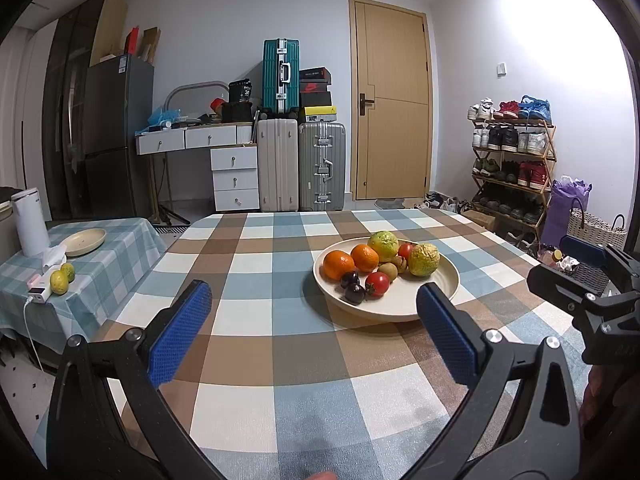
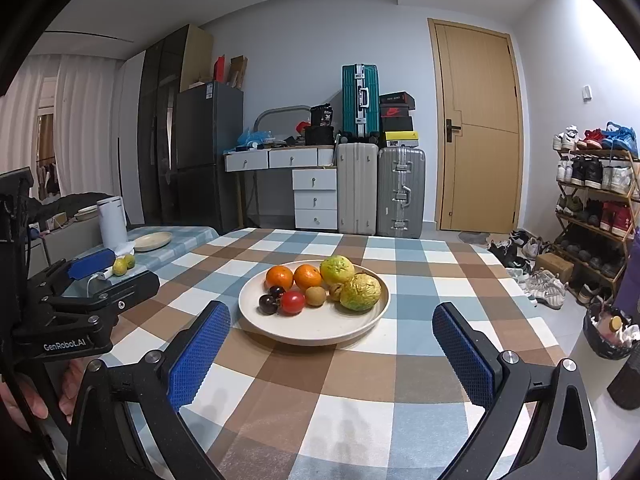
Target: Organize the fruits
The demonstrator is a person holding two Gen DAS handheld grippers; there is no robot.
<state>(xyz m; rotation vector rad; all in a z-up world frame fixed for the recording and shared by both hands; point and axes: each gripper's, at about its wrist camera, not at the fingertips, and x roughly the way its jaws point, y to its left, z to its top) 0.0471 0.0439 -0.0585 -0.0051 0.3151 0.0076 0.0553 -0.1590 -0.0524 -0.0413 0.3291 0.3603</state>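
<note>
A cream plate (image 1: 440,304) (image 2: 320,330) on the checked tablecloth holds two oranges (image 1: 351,261) (image 2: 294,277), two yellow-green citrus fruits (image 1: 423,259) (image 2: 360,292), red tomatoes (image 1: 377,283) (image 2: 292,303), dark plums (image 1: 355,293) (image 2: 267,304) and a brown kiwi (image 1: 387,270) (image 2: 315,295). My left gripper (image 1: 314,308) hovers open in front of the plate, nothing between its blue pads. My right gripper (image 2: 332,324) is also open, just short of the plate's near rim. Each gripper shows at the edge of the other's view.
A side table (image 1: 120,240) at the left carries an empty cream plate (image 1: 85,241) (image 2: 153,241), two lemons (image 1: 62,278) (image 2: 123,265), a white kettle (image 1: 30,222) and a charger. Suitcases, drawers, a fridge and a shoe rack (image 1: 512,168) line the room behind. A bin (image 2: 608,332) stands right.
</note>
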